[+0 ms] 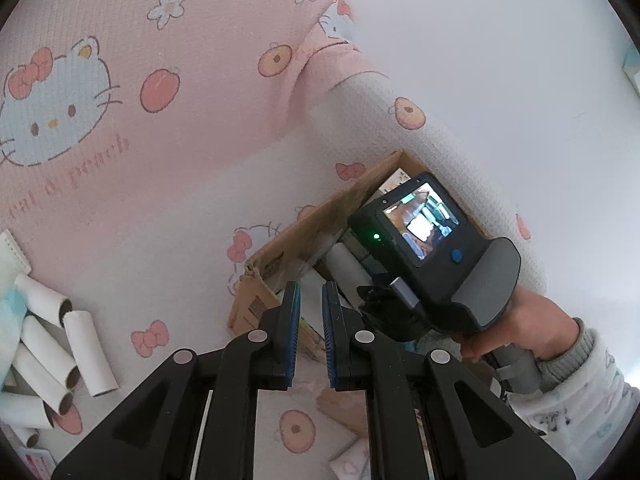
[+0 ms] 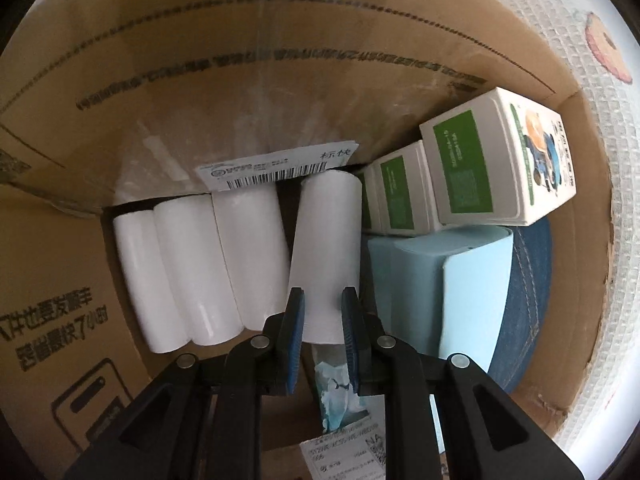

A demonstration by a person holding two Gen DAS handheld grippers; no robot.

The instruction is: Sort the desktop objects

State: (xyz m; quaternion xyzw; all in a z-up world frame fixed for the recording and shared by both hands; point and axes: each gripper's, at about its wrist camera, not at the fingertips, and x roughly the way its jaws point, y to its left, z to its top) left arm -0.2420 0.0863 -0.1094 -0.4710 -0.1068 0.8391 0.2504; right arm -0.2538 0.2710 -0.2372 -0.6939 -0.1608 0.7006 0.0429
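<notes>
Matt cardboard box [image 2: 280, 80], smooth paper rolls [image 2: 172, 272]

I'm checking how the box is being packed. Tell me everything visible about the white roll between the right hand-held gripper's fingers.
The white roll is a plain, smooth paper-looking cylinder, lying lengthwise inside the cardboard box. The right hand-held gripper is shut on its near end. Three similar rolls lie side by side to its left; a light blue box sits on its right. Its far end nears a barcode label.

I count four white rolls [image 2: 256, 256] in cardboard box [image 2: 120, 92], three green-labelled cartons [image 2: 476, 168], one blue pack [image 2: 436, 280]; six loose tubes [image 1: 90, 352] outside.
</notes>
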